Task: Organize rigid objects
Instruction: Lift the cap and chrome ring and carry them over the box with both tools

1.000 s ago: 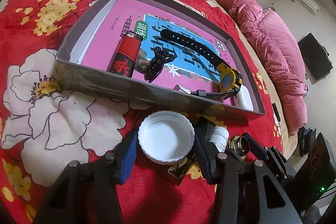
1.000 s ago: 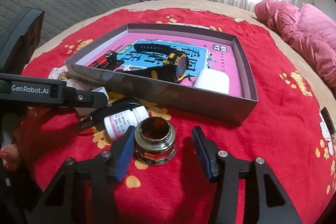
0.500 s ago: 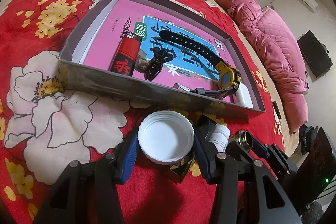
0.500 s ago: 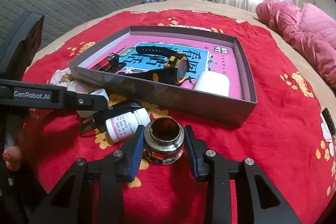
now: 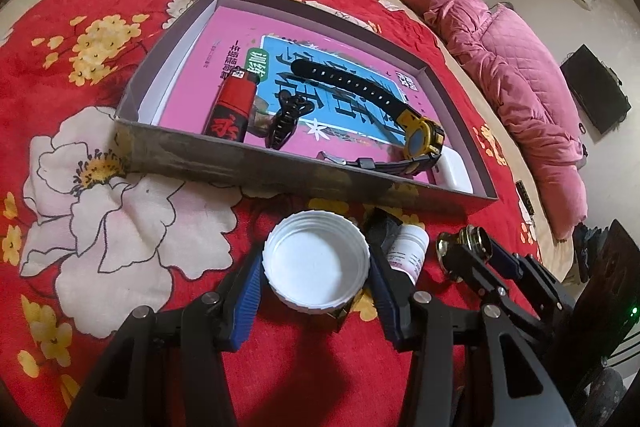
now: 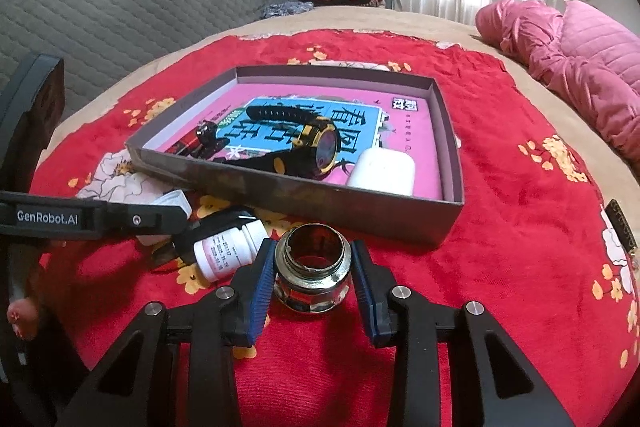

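My left gripper (image 5: 316, 275) is shut on a white plastic cap (image 5: 316, 263), held just in front of the grey box (image 5: 280, 175). My right gripper (image 6: 314, 275) is shut on a small glass ink jar (image 6: 314, 275) with an open threaded mouth; the jar also shows in the left wrist view (image 5: 464, 247). The box (image 6: 360, 215) holds a pink book, a red lighter (image 5: 232, 107), a black hair clip (image 5: 286, 123), a black and yellow watch (image 5: 420, 139) and a white case (image 6: 382, 171).
A small white pill bottle (image 6: 228, 251) and a black object (image 6: 224, 223) lie on the red flowered cloth (image 5: 100, 195) between the two grippers. A pink quilt (image 6: 580, 75) lies at the right. A grey padded headboard (image 6: 140, 11) stands behind.
My right gripper has closed its fingers onto the ink jar. My left gripper has kept its hold on the white cap and lifted slightly.
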### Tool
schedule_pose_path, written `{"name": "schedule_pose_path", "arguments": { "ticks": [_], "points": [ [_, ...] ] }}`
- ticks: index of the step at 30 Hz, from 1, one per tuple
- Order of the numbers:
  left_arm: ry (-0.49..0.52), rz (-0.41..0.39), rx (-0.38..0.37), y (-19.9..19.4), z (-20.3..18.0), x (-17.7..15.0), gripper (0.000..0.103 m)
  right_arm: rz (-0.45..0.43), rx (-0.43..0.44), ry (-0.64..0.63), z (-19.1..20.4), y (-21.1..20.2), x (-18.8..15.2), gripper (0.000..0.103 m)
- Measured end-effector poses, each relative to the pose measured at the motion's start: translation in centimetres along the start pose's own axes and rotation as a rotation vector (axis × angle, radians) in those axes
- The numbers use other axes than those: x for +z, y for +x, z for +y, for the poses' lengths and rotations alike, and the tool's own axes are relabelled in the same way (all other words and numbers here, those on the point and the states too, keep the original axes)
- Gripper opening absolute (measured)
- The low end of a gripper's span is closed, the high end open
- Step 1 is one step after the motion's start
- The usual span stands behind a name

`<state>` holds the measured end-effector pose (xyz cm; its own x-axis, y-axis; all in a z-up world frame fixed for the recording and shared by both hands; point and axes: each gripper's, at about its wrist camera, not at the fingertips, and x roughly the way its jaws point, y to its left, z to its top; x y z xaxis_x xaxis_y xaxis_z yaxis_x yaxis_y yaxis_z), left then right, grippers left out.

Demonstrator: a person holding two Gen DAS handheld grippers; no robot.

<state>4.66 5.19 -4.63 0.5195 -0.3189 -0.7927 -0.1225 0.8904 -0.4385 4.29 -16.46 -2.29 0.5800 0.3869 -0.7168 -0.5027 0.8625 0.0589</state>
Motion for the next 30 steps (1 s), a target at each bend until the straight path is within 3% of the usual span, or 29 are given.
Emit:
{"name": "schedule_pose_path", "arguments": {
  "ticks": [14, 30],
  "points": [
    [0.066, -0.016, 0.019, -1.0, -1.8, -0.1, 0.050, -0.057, 0.001, 0.037, -0.7, -1.5, 0.6, 0.038],
    [0.176, -0.097, 0.076, -3.1, -4.0, 0.6, 0.050, -0.134, -0.012, 0.039, -1.0, -3.1, 1.4, 0.038]
  ]
}}
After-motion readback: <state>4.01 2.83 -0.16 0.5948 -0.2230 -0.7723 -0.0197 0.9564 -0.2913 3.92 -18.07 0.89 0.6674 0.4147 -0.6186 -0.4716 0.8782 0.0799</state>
